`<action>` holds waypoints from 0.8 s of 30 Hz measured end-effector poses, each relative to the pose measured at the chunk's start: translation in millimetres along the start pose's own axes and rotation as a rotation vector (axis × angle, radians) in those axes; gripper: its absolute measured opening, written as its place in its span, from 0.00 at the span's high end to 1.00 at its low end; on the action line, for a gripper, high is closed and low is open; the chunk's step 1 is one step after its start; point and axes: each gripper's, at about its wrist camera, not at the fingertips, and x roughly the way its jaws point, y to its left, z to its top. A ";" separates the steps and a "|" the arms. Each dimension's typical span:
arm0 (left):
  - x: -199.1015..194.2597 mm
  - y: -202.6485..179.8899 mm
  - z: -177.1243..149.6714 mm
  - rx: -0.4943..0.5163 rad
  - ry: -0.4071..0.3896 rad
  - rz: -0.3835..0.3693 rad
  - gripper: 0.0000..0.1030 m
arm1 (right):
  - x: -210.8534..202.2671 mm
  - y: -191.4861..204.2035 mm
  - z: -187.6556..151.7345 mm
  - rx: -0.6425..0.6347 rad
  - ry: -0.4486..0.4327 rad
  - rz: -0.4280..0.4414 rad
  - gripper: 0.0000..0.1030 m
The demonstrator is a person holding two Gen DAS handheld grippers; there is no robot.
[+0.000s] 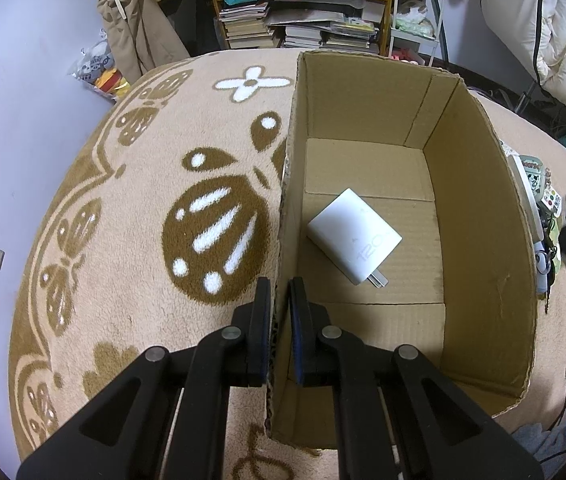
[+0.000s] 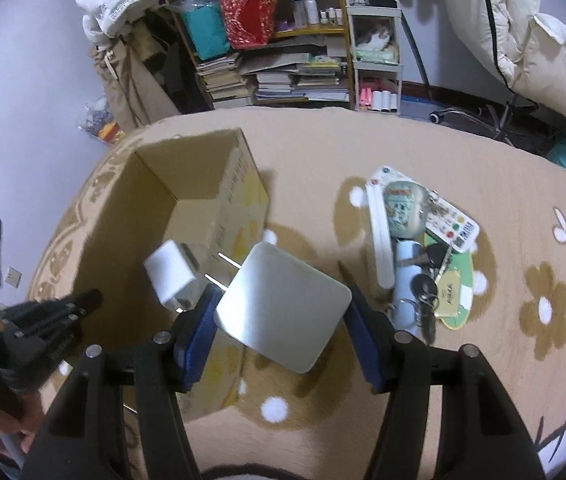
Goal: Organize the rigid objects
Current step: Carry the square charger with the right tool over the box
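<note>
The right gripper (image 2: 283, 312) is being held pinched on a white charger block (image 2: 283, 306), its two prongs pointing toward the cardboard box (image 2: 187, 184). The block is being carried just outside the box, beside its right wall and above the carpet (image 2: 463, 380). The left gripper (image 1: 280, 328) is being kept pressed onto the box's left wall (image 1: 283, 216), one pad outside and one inside, so the box is being steadied.

A second charger (image 1: 354, 236) is lying flat on the box floor, near the left wall. For a clean placement, the held block is judged to need lifting clear of the right wall's top edge, then lowering onto the bare floor beside the charger already inside, with the prongs kept away from it. The hold on the wall should be maintained until release. Beyond the box's right wall, a remote control (image 2: 453, 224), keys (image 2: 423, 292) and a patterned case (image 2: 405, 208) are waiting on the carpet.
</note>
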 end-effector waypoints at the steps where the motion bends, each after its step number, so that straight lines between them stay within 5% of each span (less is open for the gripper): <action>1: 0.1 0.0 0.1 0.000 0.001 0.001 0.91 | 0.6 1.3 4.0 0.014 0.001 0.008 0.36; 24: 1.4 -0.5 2.9 -0.007 0.007 -0.016 0.91 | -22.3 64.7 62.0 -0.067 -0.089 0.071 0.36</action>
